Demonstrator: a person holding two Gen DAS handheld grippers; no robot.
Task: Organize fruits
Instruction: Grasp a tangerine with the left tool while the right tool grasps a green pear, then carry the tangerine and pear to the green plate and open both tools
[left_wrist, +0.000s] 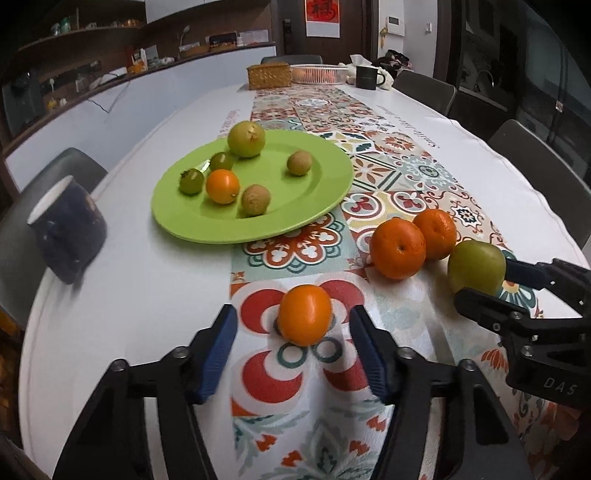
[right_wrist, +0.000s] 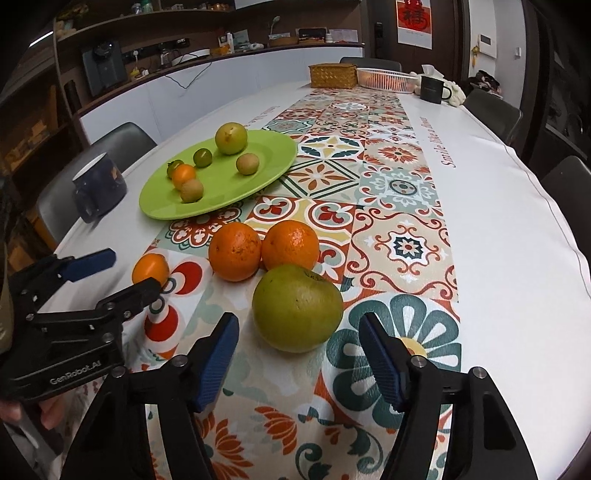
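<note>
A small smooth orange fruit lies on the patterned table runner between the blue pads of my left gripper, with a gap on each side, so the gripper is open. A big green apple sits between the pads of my right gripper, also open and not touching it. Two round oranges rest side by side just behind the apple. Farther left, a green plate holds several small fruits, green, brownish and one orange. Each gripper shows at the edge of the other's view.
A dark blue mug stands at the table's left edge beside the plate. At the far end are a wicker box, a white basket and a dark mug. Grey chairs line both sides of the table.
</note>
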